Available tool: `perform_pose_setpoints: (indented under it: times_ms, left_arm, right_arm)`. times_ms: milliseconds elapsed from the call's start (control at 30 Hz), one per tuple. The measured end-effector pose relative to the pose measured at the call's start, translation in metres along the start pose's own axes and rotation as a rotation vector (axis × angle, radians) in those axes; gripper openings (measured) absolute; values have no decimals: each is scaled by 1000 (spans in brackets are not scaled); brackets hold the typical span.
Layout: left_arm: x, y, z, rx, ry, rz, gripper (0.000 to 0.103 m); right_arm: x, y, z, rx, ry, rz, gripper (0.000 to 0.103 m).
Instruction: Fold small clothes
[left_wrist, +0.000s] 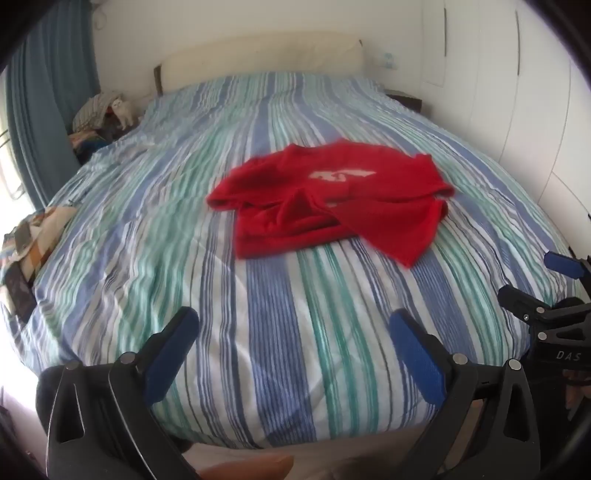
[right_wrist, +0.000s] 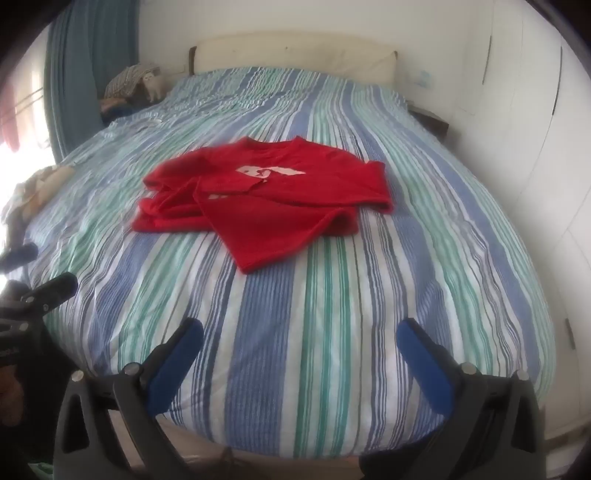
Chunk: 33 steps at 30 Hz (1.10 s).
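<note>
A small red T-shirt (left_wrist: 328, 199) with a white print lies crumpled in the middle of the striped bed (left_wrist: 258, 314); it also shows in the right wrist view (right_wrist: 266, 199). Its hem is folded over itself and one corner points toward me. My left gripper (left_wrist: 295, 325) is open and empty, above the foot of the bed, well short of the shirt. My right gripper (right_wrist: 301, 336) is open and empty too, beside the left one; it also shows at the right edge of the left wrist view (left_wrist: 535, 277). The left gripper shows at the left edge of the right wrist view (right_wrist: 33, 269).
A pile of other clothes (left_wrist: 29, 236) lies on the bed's left edge. A cream headboard (left_wrist: 262, 59) stands at the far end. A nightstand with clothes and a white toy cat (left_wrist: 123, 109) is far left, by a blue curtain (left_wrist: 48, 92). White wardrobe doors (left_wrist: 517, 92) run along the right.
</note>
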<state>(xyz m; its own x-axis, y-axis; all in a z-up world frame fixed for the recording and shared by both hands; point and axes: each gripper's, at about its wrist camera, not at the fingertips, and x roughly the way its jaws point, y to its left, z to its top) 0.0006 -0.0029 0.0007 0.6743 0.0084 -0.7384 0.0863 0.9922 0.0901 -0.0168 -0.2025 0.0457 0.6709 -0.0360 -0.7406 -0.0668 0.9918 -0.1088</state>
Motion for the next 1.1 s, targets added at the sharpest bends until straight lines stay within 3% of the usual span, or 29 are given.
perform_pose_setpoints:
  times_ms: [233,600,1100]
  left_arm:
    - [11,1,1,-1,40,-42,103]
    - [20,-6,-9,-26,82,-40,103]
    - [17,-3,-12,-13,60,-4,103]
  right_arm:
    - [1,-1,-4,-2,35,-16,103]
    - [6,-10,-14,72,24,15,103]
    - [12,9,-9,65,49,27,103]
